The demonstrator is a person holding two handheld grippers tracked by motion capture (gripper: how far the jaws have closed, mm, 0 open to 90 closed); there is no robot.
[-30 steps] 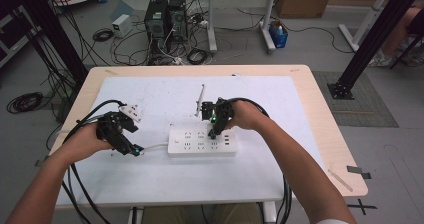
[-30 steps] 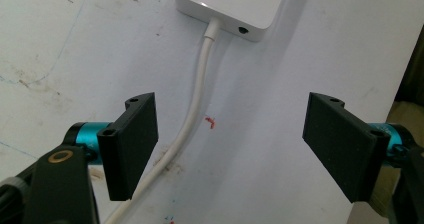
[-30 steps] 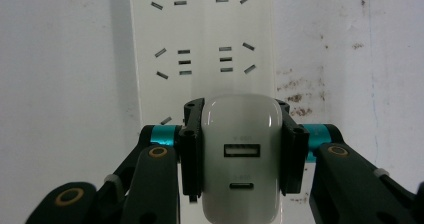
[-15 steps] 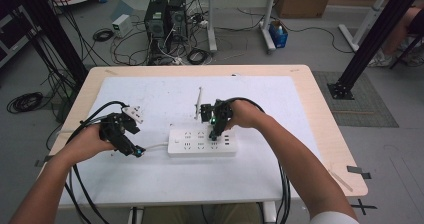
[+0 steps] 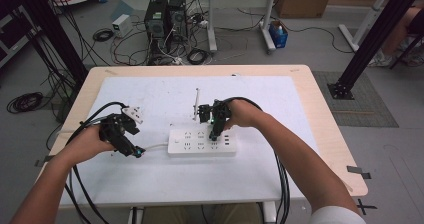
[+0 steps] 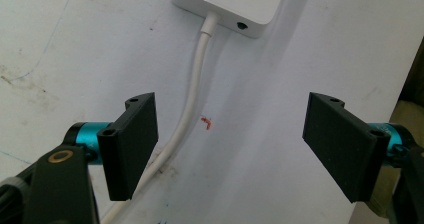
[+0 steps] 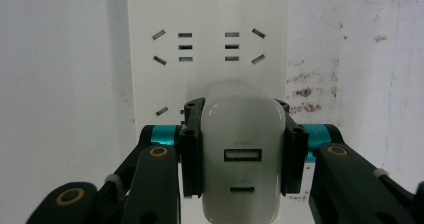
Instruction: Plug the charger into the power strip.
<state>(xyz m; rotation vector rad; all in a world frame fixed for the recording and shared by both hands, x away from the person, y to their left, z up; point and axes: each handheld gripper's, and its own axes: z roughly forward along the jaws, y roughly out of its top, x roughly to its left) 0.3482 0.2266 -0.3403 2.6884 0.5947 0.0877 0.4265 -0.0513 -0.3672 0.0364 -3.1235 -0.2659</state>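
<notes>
A white power strip (image 5: 200, 142) lies on the white mat in the middle of the table; its sockets face up (image 7: 207, 46). My right gripper (image 5: 215, 129) stands over the strip's right part, shut on a white USB charger (image 7: 242, 154) held between both jaws, just above the strip's surface. My left gripper (image 5: 131, 149) is open at the strip's left end. Its jaws straddle the strip's white cable (image 6: 187, 109), and the strip's end (image 6: 227, 6) lies just ahead of them.
A white plug (image 5: 131, 113) rests near the left hand. A thin white rod (image 5: 196, 103) lies behind the strip. Black cables trail off both grippers over the table's front edge. Beyond the table are computers and tangled cables on the floor.
The right gripper has dipped a little lower toward the strip with the charger. The left gripper has shifted slightly toward the strip's cable end.
</notes>
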